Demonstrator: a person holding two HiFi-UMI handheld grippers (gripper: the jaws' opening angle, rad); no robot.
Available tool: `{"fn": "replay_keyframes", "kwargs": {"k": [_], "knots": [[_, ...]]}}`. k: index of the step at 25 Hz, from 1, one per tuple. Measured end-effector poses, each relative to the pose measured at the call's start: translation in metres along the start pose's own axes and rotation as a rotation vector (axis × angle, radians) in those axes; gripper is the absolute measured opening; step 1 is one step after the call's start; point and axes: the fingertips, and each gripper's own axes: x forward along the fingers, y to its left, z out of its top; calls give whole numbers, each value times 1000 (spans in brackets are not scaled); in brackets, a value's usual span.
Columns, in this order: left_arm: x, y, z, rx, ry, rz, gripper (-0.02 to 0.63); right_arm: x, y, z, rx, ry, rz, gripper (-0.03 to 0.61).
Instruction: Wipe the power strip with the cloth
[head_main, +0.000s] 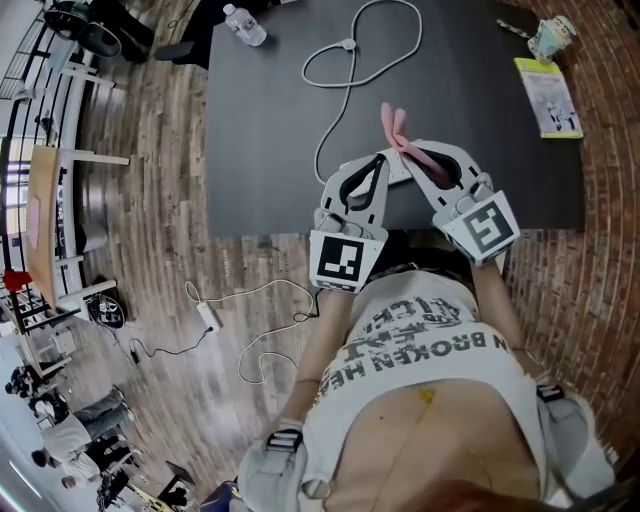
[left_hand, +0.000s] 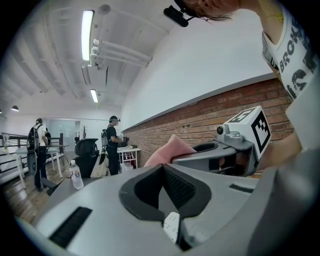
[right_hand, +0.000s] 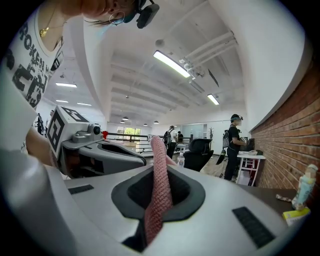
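cloth pinched, wipe not yet on the strip
right gripper (right_hand: 161, 170) is closed tight on the pink cloth (head_main: 393, 128), which stands up through its jaws as a folded band with a free end past the tips. left gripper (left_hand: 163, 169) is fully closed with nothing between its pads, close beside the right one over the near edge of the black bench (head_main: 260, 150). the power strip itself is not clearly in view: a white cable (head_main: 347, 45) runs down the bench and vanishes under the left gripper. to wipe well, i judge the cloth's free end should lie flat on the strip's top and be drawn along its length, with the left gripper steadying the strip against sliding.
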Motion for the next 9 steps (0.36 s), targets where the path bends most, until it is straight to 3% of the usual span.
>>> {"fn": "replay_keyframes", "kwargs": {"k": [9], "knots": [[2,-3,-1,6,1,-8,8,-5,-2,-2,-5,3,16,17]]}}
